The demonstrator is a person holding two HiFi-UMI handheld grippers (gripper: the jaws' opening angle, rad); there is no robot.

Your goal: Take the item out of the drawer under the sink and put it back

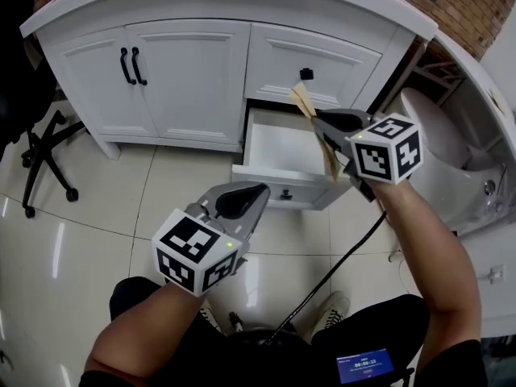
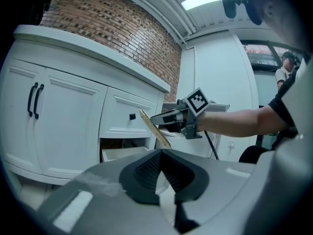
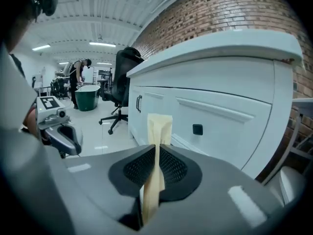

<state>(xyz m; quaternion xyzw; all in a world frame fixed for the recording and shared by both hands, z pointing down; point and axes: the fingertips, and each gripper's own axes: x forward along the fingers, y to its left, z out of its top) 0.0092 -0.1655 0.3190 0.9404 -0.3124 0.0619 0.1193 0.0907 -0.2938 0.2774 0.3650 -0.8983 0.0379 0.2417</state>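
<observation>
r. tongs (image 1: pixel 318 122) are clamped tight on a flat tan item (image 1: pixel 305 100), which is held tilted above the pulled-out drawer (image 1: pixel 278 145) of the white cabinet (image 1: pixel 193 71). l. tongs (image 1: pixel 252 192) are pressed together w/ nothing between, parked low in front of the drawer. for the put-back, prob. next, the item should be levelled, lowered into the drawer's middle clear of front edge & walls, and let go only once rested on the bottom.

No word or brand can be read with certainty. The small blue screen (image 1: pixel 364 365) at the lower edge shows a row of white digits (perhaps a timer), too small to read. The cubes of the left gripper (image 1: pixel 246 193) and the right gripper (image 1: pixel 319 121) carry only black-and-white square patterns.
</observation>
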